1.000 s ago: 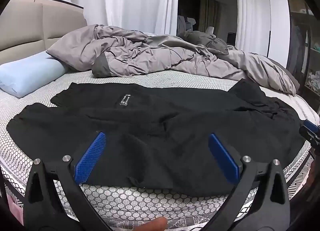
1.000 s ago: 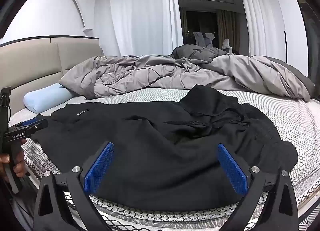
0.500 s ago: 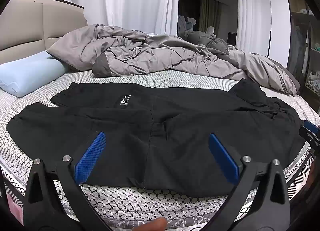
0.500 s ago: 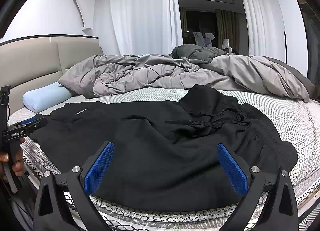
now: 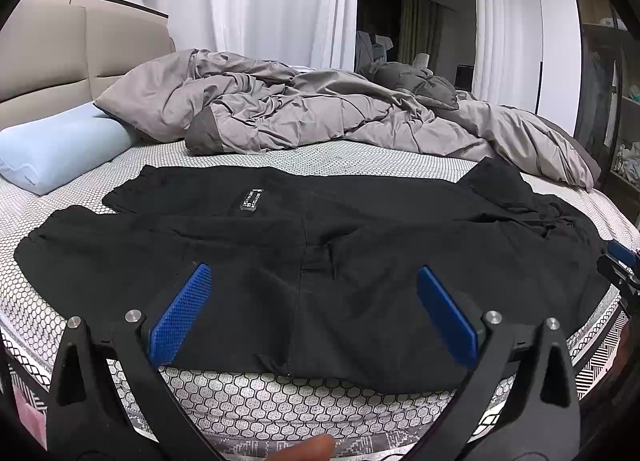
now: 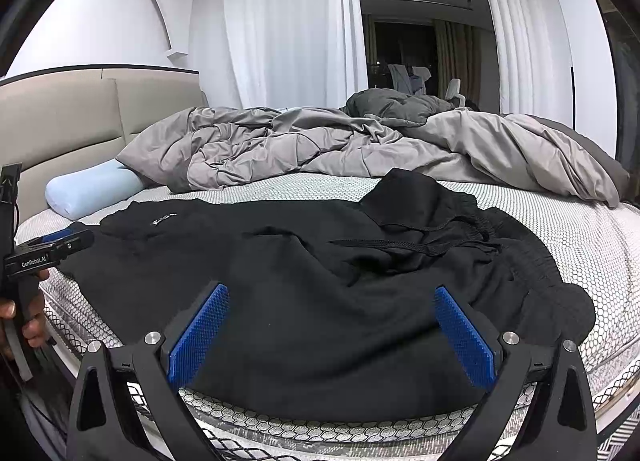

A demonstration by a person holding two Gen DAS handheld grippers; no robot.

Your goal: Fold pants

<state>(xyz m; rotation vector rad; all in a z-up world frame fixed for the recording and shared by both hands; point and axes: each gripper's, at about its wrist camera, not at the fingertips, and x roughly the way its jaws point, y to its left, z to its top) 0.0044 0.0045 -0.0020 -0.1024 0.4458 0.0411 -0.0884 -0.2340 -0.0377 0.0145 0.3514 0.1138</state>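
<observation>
bed [image 5: 320, 401]: fills lower half of both views, honeycomb cover
duvet [image 5: 340, 121]: grey, bunched across mid frame behind pants
pants [image 5: 320, 261]: black, spread sideways across near edge of bed, centre of both views; waistband with drawstring rumpled at right, cuffs at left
handling: soft, light, limp, likely to sag and crease; best pinched at waistband or cuff hems, where cloth is thicker
pillow [image 5: 56, 149]: pale blue, left edge, apart from pants
left gripper [image 5: 316, 313]: lower centre, jaws wide, nothing held, hovers over near hem mid-leg
right gripper [image 6: 332, 321]: lower centre, jaws wide, nothing held, above the waist end
label [image 5: 252, 200]: small patch, far leg
</observation>
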